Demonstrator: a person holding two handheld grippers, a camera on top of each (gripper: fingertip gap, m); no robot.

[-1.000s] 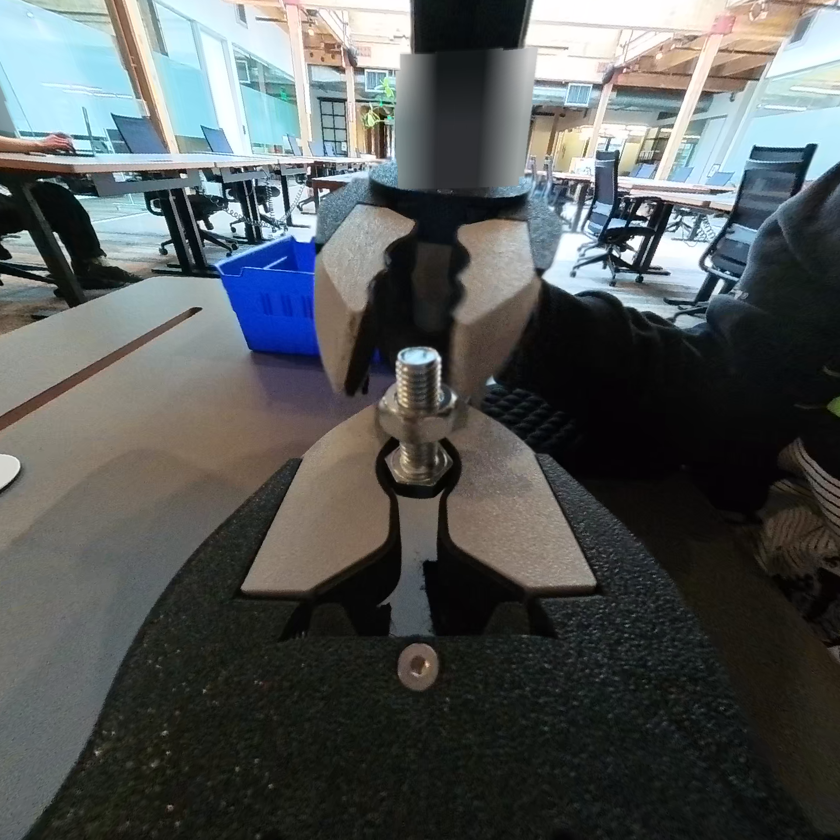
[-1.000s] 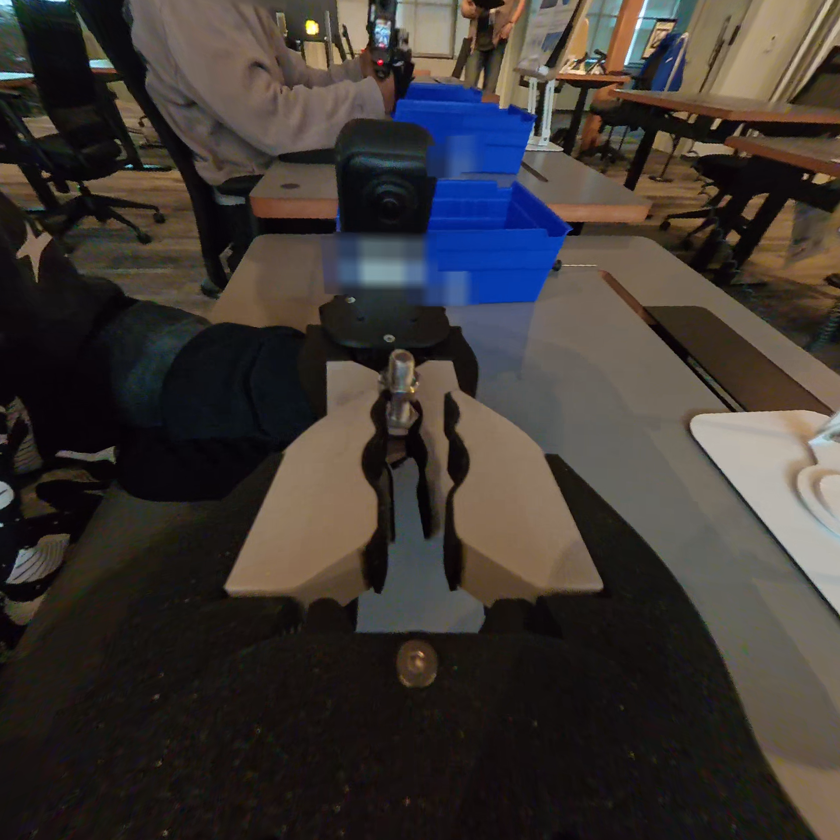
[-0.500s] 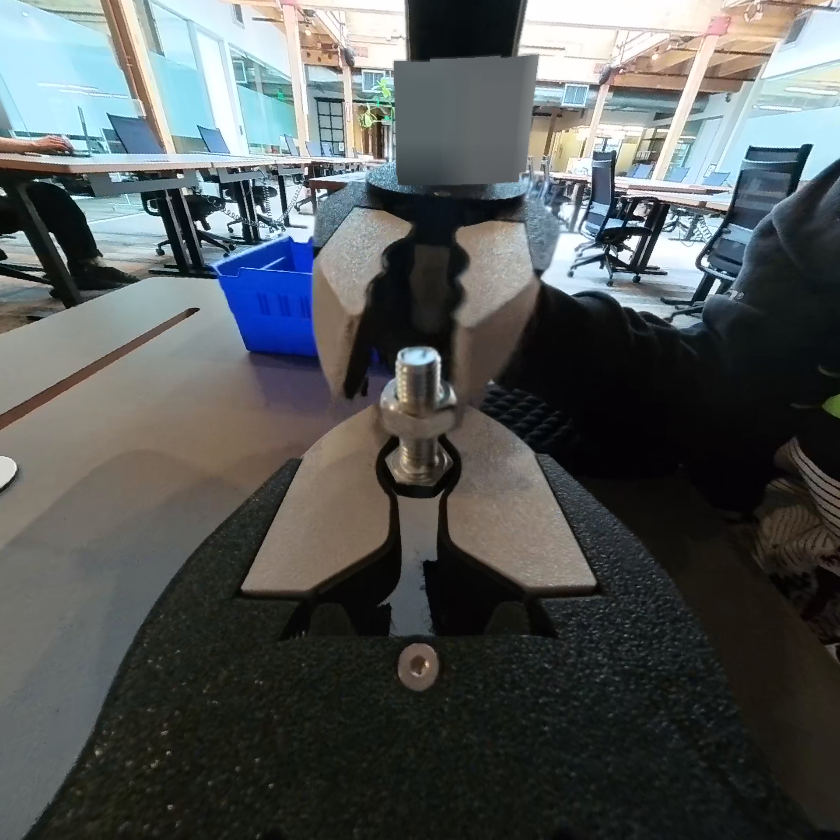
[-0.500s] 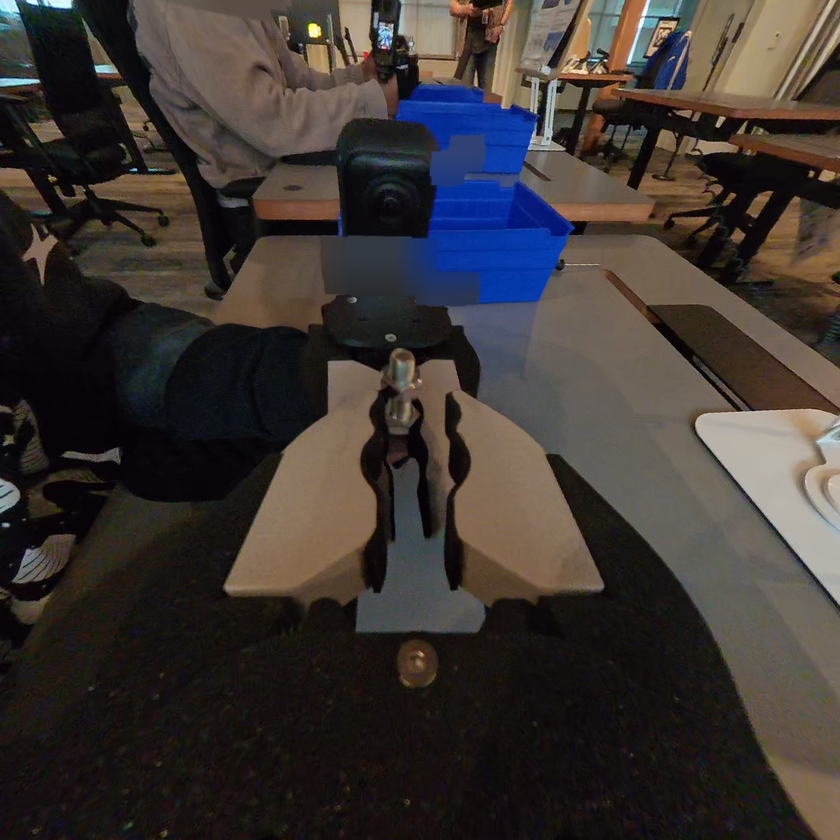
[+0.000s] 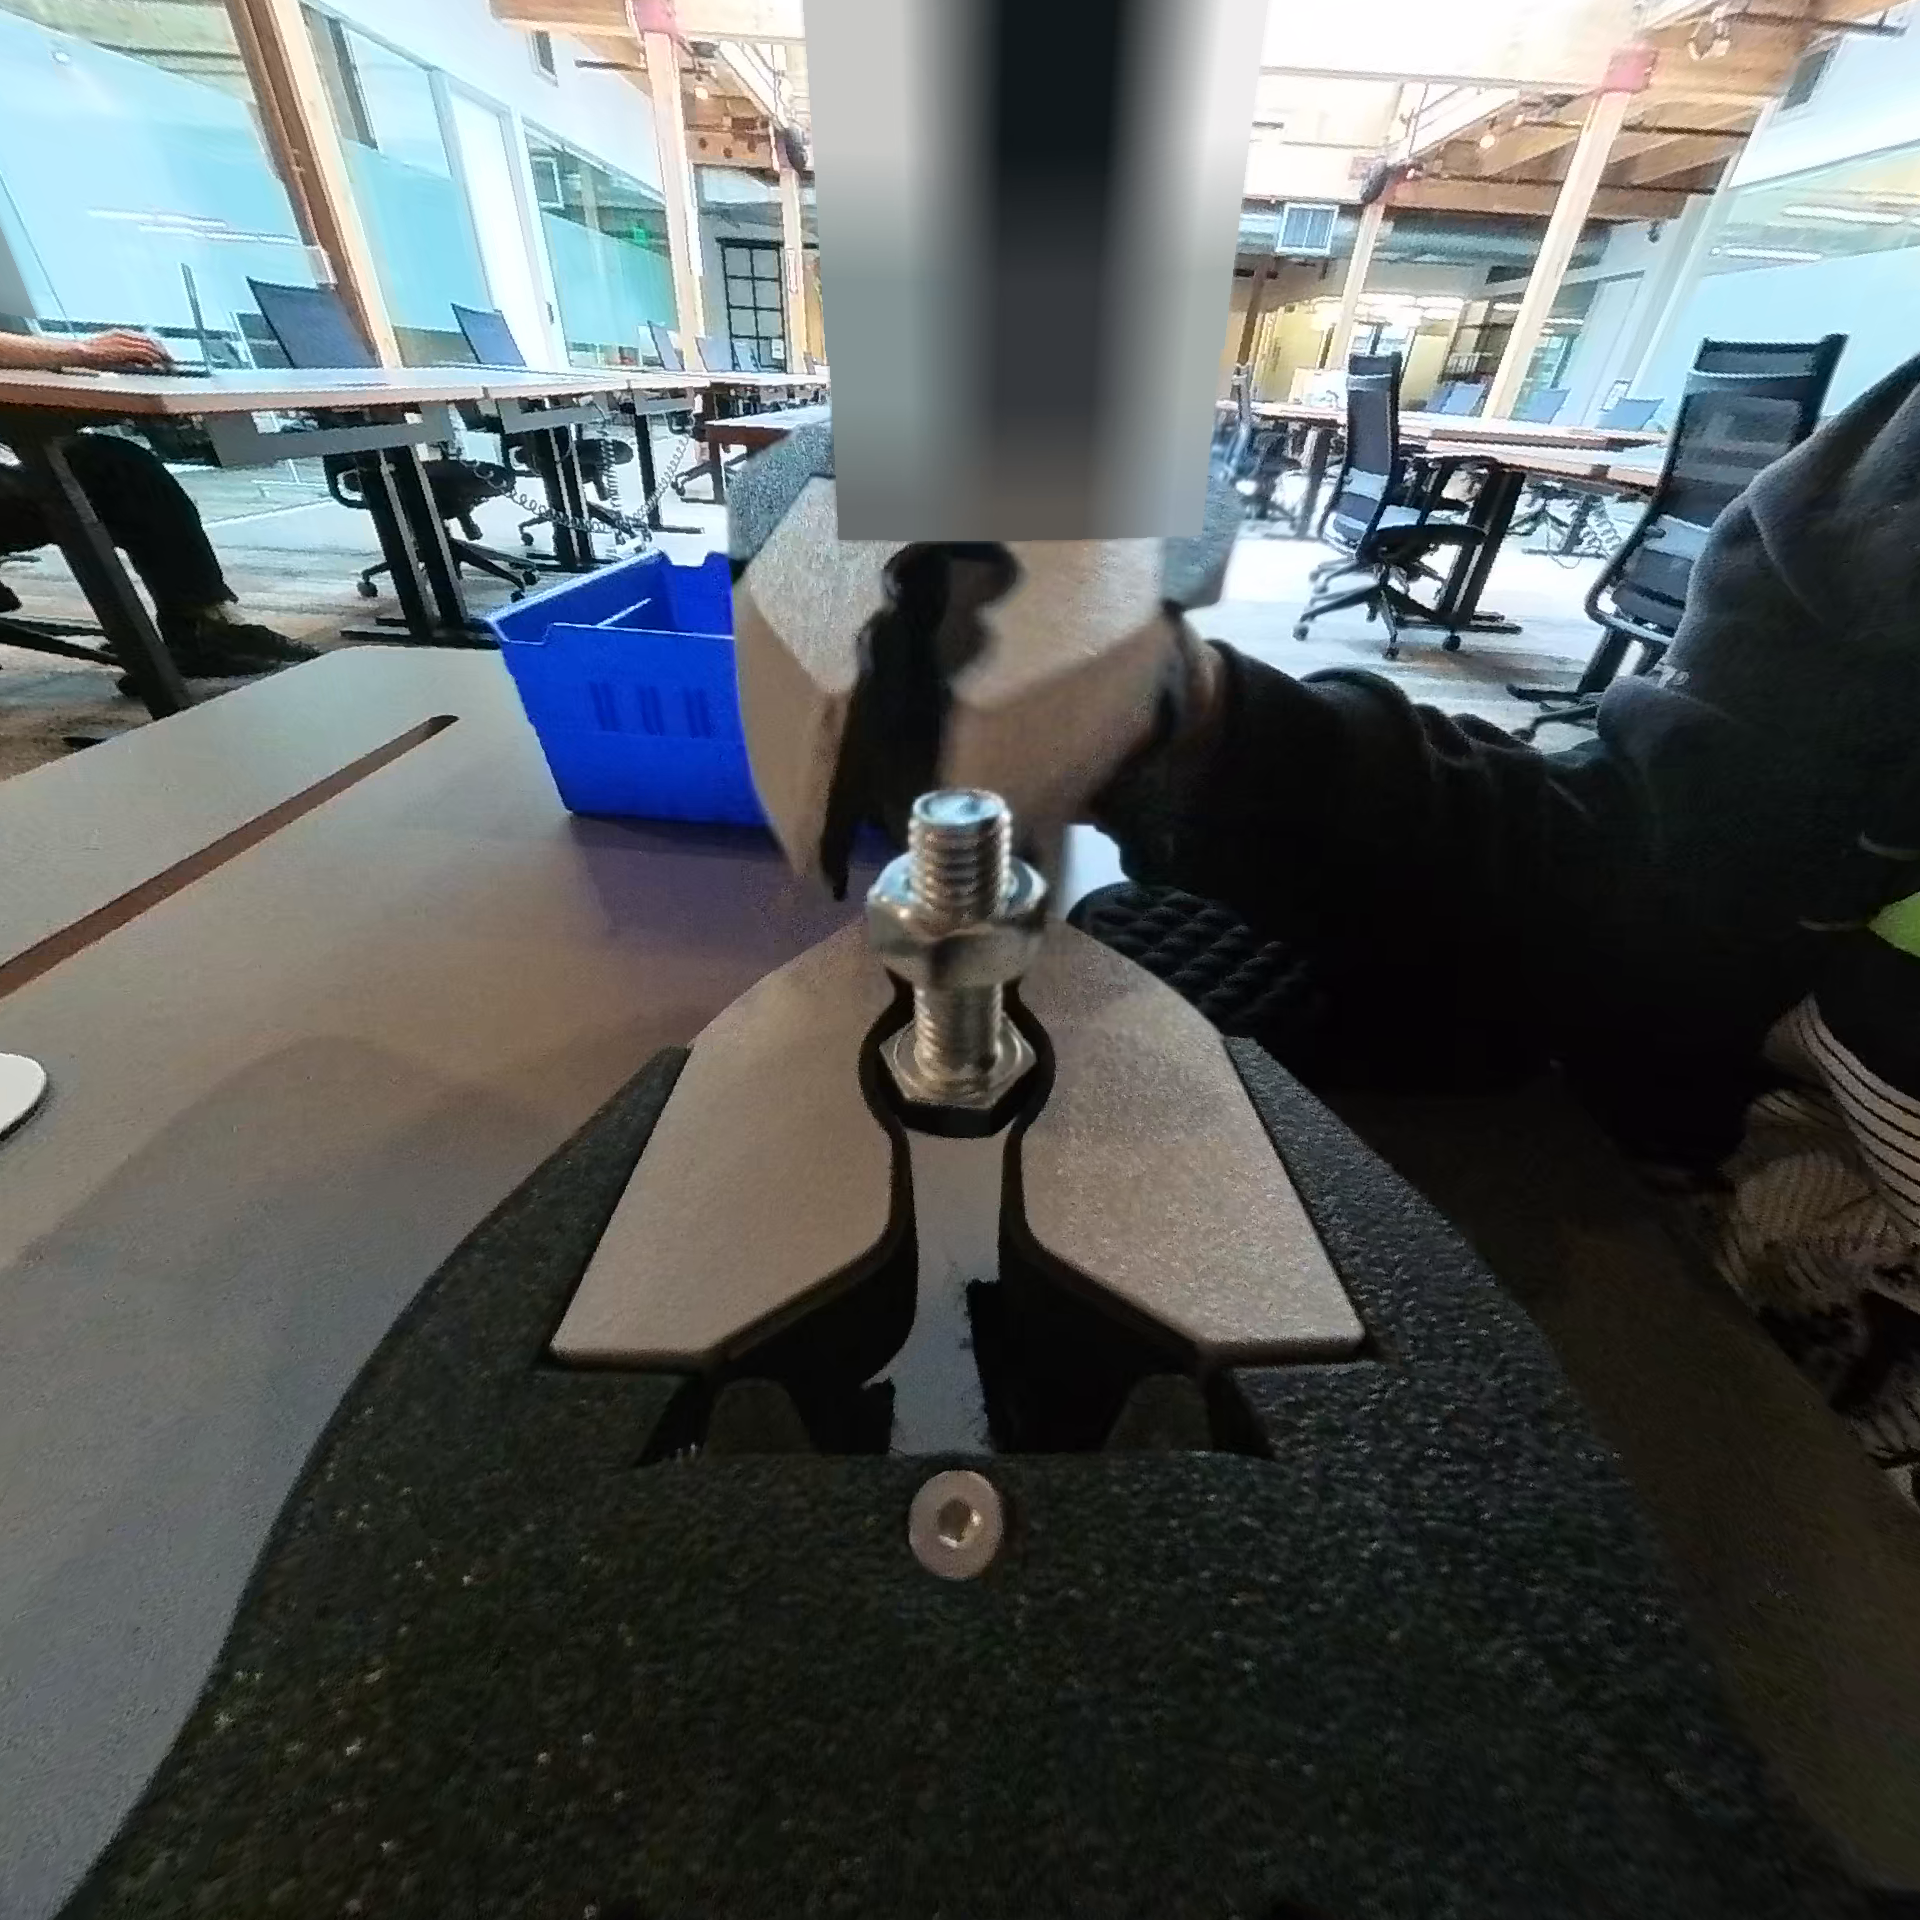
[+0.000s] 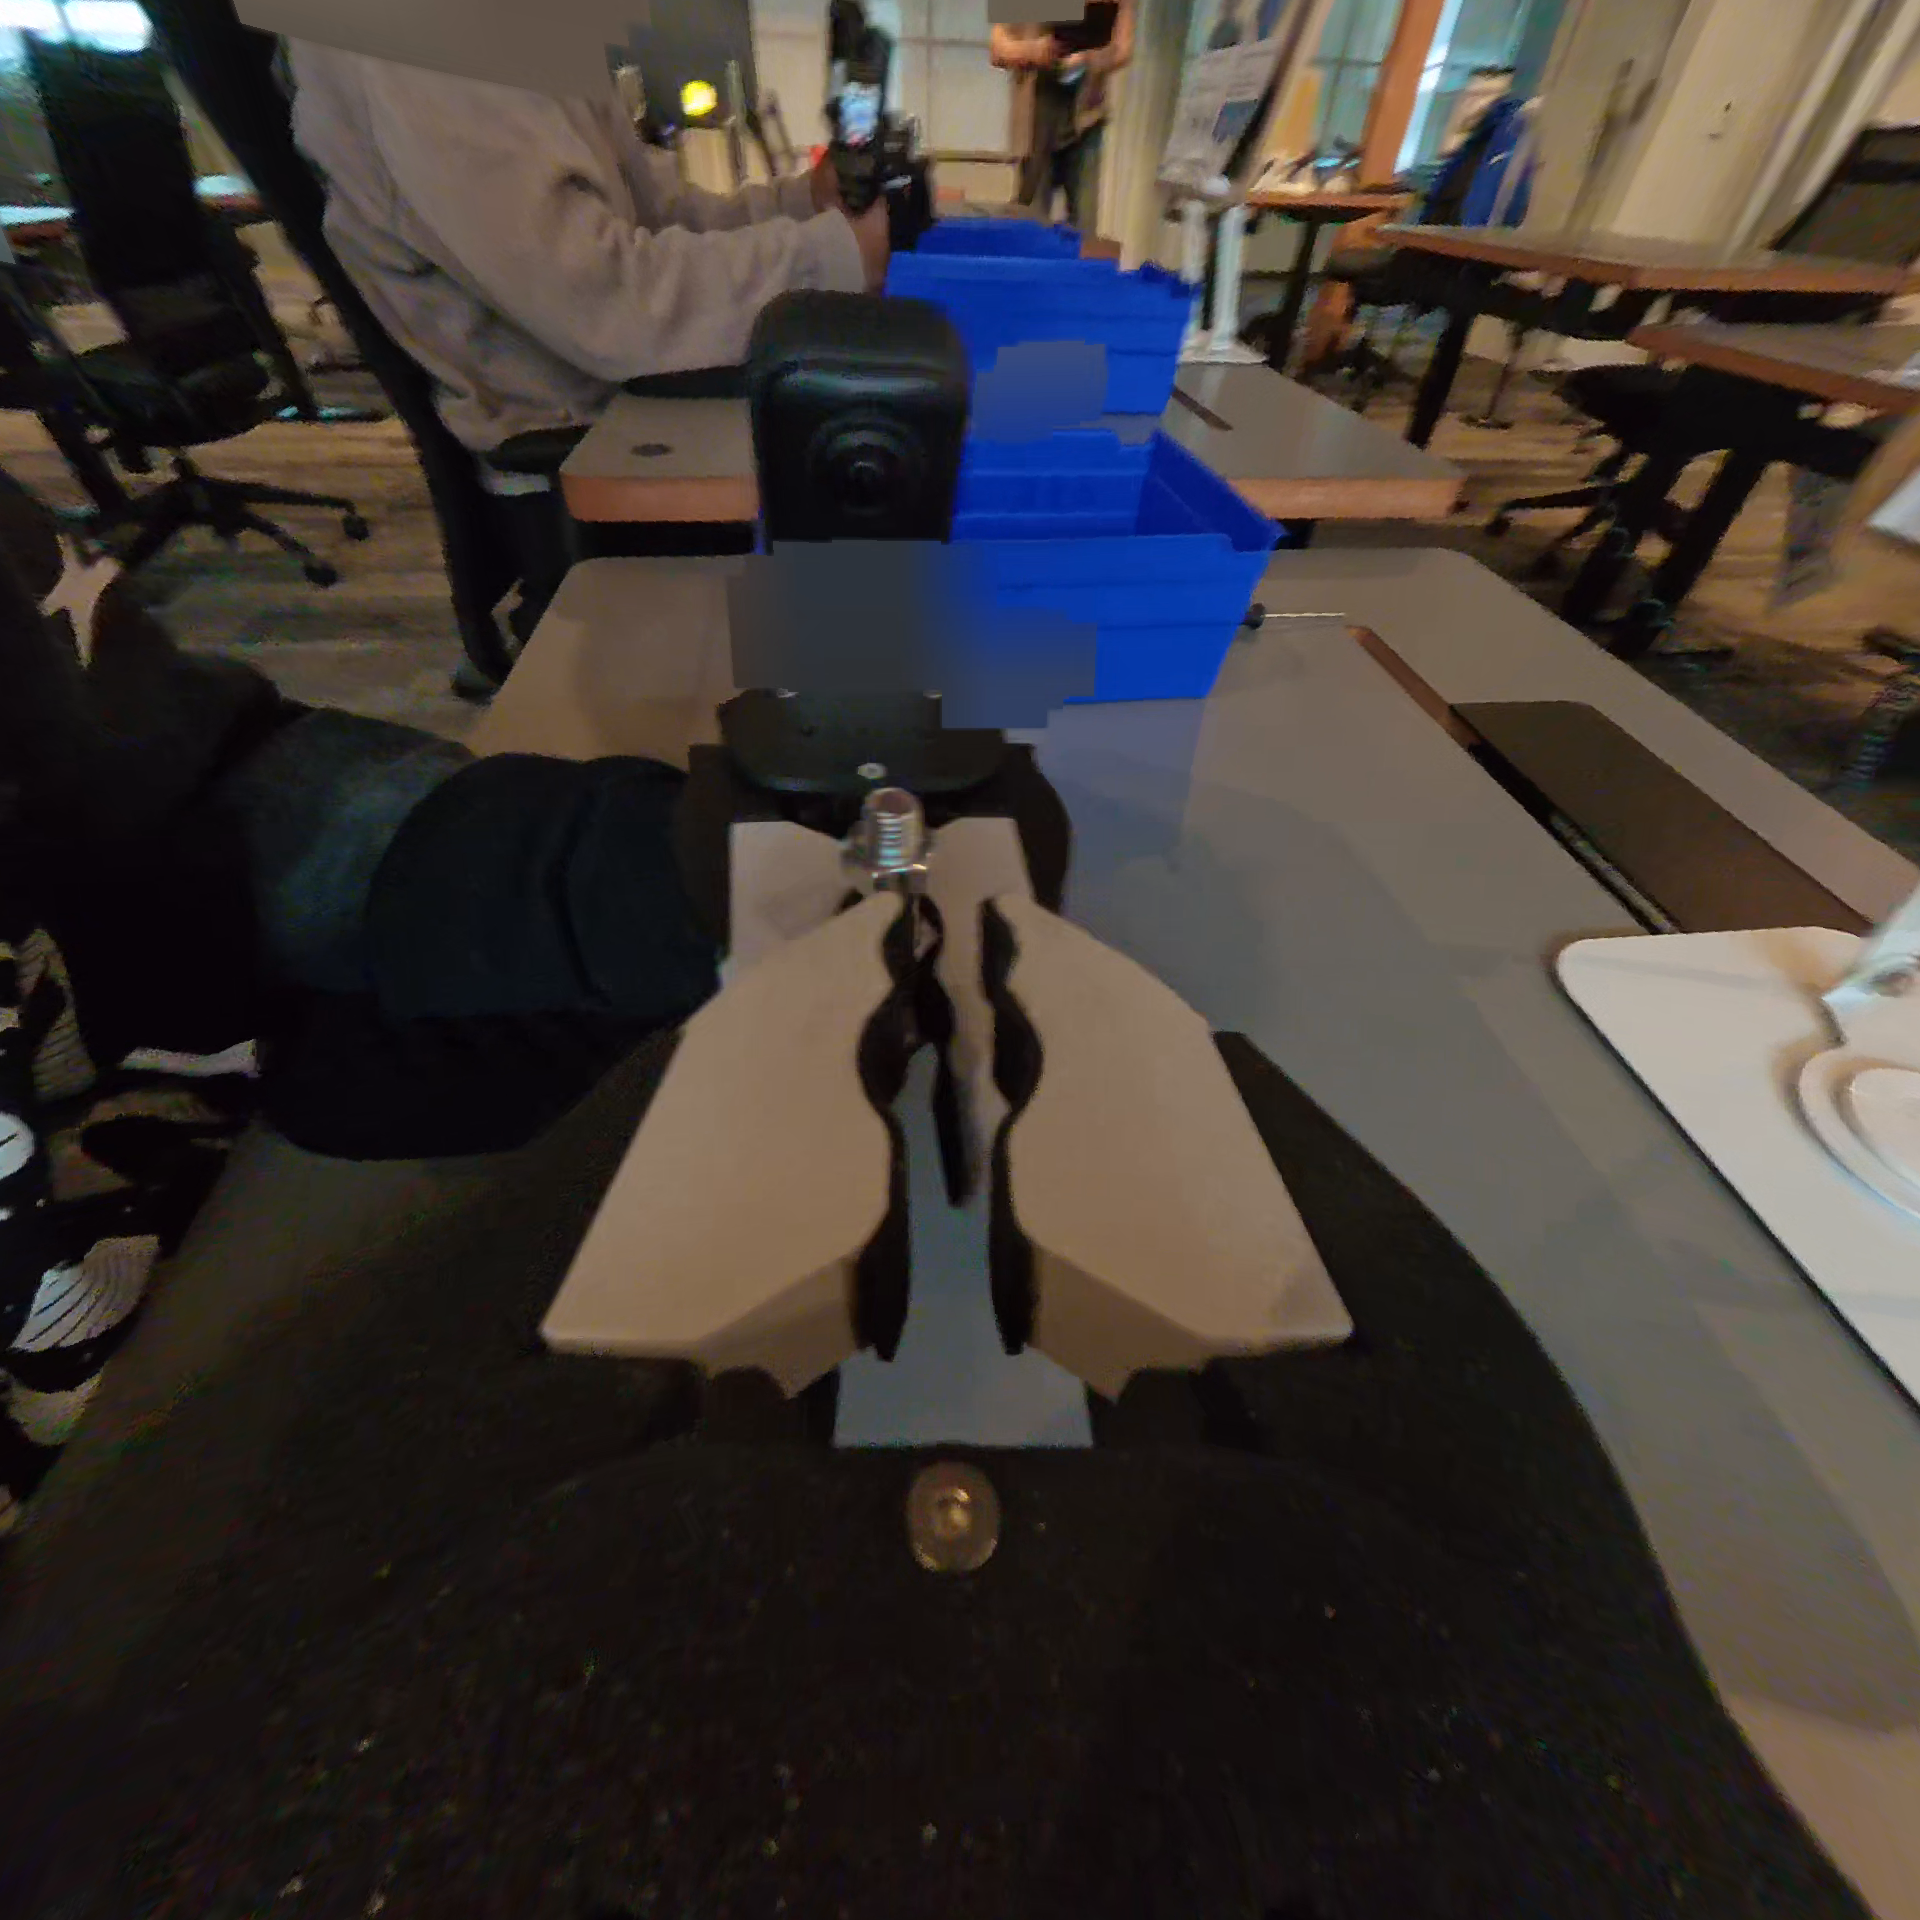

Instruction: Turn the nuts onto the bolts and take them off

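We have both grippers over the grey table (image 5: 312, 987), with the blue bin (image 5: 644, 707) lying beyond our fingertips. The right gripper (image 5: 904, 821) faces the left gripper (image 5: 958, 1081) tip to tip. Over the last second it has pulled back and upward: a moment ago its tips sat right behind the nut, and now they stand just past the bolt's free end, apart from it. Its fingers (image 6: 790, 1091) are spread a little, holding nothing.

Our left fingers (image 5: 790, 1164) are pinching the bolt (image 5: 958, 997) by its hex head, in the notch at their tips; it has not shifted, and its threaded shaft rises upright from between them. The nut (image 5: 958, 920) sits on the thread near the free end, a few turns showing above it, and looks much where it was.

We judge this a release between turns: the right gripper must come back and pinch the nut again.
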